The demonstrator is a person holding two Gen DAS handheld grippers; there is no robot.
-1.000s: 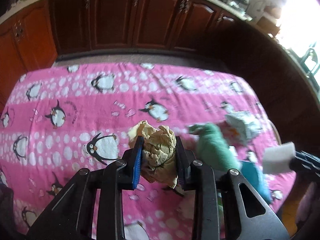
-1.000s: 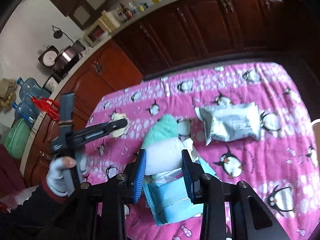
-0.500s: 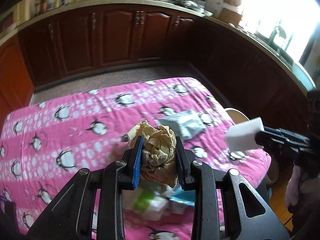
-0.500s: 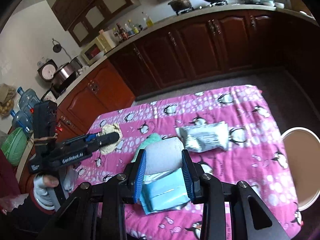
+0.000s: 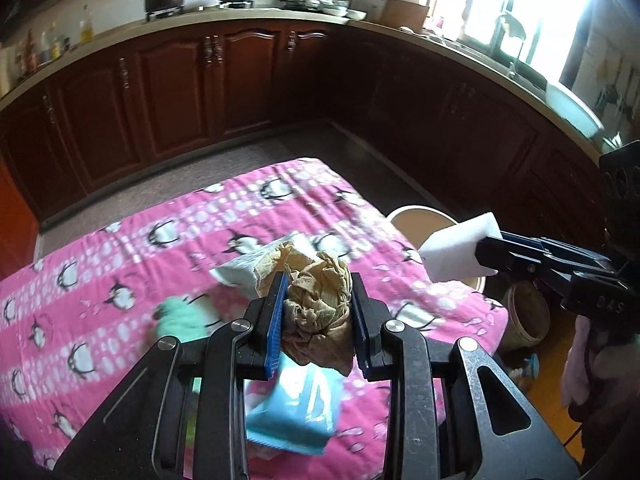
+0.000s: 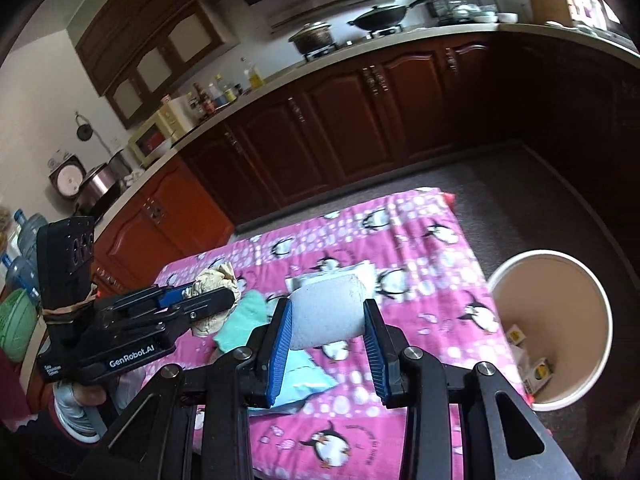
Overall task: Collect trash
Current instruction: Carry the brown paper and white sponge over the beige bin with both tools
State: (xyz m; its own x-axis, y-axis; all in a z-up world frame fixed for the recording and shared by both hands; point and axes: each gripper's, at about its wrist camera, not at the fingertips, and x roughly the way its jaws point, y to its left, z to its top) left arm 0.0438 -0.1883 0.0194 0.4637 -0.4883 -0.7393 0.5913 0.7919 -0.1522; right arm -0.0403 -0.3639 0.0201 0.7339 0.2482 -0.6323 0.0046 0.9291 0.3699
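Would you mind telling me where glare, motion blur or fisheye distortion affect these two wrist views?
Left wrist view: the window blows out to white glare, the countertop bows from fisheye, and the green cloth is motion-smeared, while the crumpled paper stays sharp. Right wrist view: evenly lit, sharper, corners vignetted black, the bin rim stretched.

The table (image 6: 420,240) stands in front of the cabinets (image 6: 360,120), and the bin (image 6: 548,332) sits on the floor just off its right edge, with small boxes (image 6: 536,368) inside. On the cloth, a pouch (image 5: 240,268) lies toward the far side, a towel (image 6: 244,316) to its left, and a packet (image 5: 296,412) nearest the cameras. Above the table the wad (image 5: 316,304) hangs between the left gripper (image 5: 316,312) fingers, left of the sponge (image 6: 328,312), which sits in the right gripper (image 6: 326,344) nearer the bin. A pot (image 6: 312,38) and wok (image 6: 380,14) stand on the counter behind.
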